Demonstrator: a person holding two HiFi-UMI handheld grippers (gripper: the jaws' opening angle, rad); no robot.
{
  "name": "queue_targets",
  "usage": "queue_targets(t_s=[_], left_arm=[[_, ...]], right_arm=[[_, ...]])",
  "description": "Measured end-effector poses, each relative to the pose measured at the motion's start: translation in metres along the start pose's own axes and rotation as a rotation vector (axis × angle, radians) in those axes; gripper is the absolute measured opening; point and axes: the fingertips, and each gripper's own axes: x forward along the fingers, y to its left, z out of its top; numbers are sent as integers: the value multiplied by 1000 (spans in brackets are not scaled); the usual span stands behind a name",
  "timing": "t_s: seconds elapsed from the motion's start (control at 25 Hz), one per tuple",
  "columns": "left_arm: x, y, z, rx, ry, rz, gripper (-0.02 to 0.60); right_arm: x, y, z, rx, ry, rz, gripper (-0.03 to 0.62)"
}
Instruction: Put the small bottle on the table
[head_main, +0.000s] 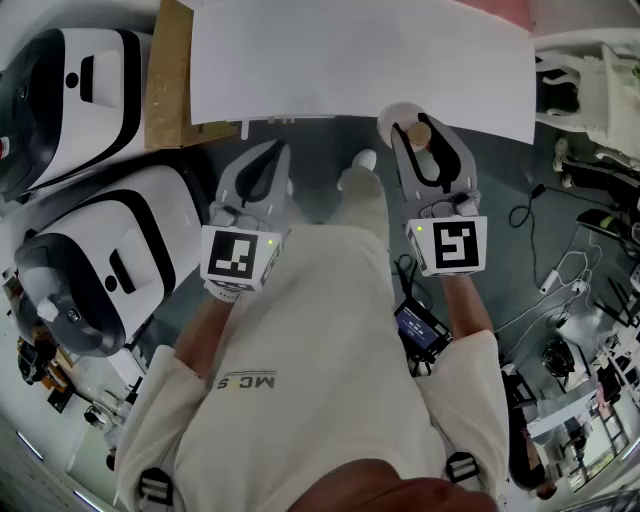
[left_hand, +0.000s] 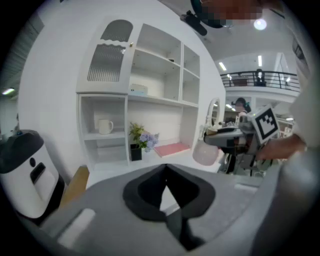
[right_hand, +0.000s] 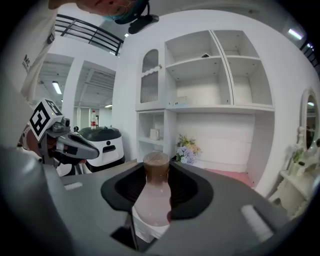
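The small bottle (right_hand: 156, 197) has a pale pinkish body and a brown cap. My right gripper (right_hand: 157, 167) is shut on it, the black pads pressing its sides below the neck. In the head view the bottle (head_main: 405, 122) hangs in the right gripper (head_main: 420, 128) at the near edge of the white table (head_main: 350, 60). My left gripper (head_main: 280, 152) is to the left of it, just short of the table edge, shut with nothing in it. From the left gripper (left_hand: 166, 169) view the held bottle (left_hand: 206, 152) shows at the right.
Two white and black machines (head_main: 70, 100) (head_main: 110, 270) stand on the floor at the left, beside a cardboard sheet (head_main: 170, 80). A white shelf unit (right_hand: 200, 100) behind the table holds a mug (left_hand: 104, 126), a flower pot (left_hand: 136, 147) and a pink book (left_hand: 172, 148). Cables (head_main: 560, 270) lie at the right.
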Motion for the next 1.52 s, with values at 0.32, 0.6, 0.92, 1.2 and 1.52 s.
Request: queue_targets(t_s=[0.32, 0.6, 0.92, 1.2, 1.52], left_arm=[[-113, 55, -20, 30, -62, -24, 0], [-160, 66, -21, 22, -101, -22, 0], [-195, 66, -12, 36, -131, 21, 0], [-210, 57, -26, 33, -121, 55, 0], [-206, 70, -37, 11, -95, 90, 0]], right_arm=[[-33, 125, 13, 25, -9, -90, 138], [-57, 184, 30, 87, -53, -62, 138], [-66, 199, 50, 50, -82, -45, 138], [-72, 205, 32, 60, -78, -20, 138], [-49, 204, 28, 60, -66, 25, 138]])
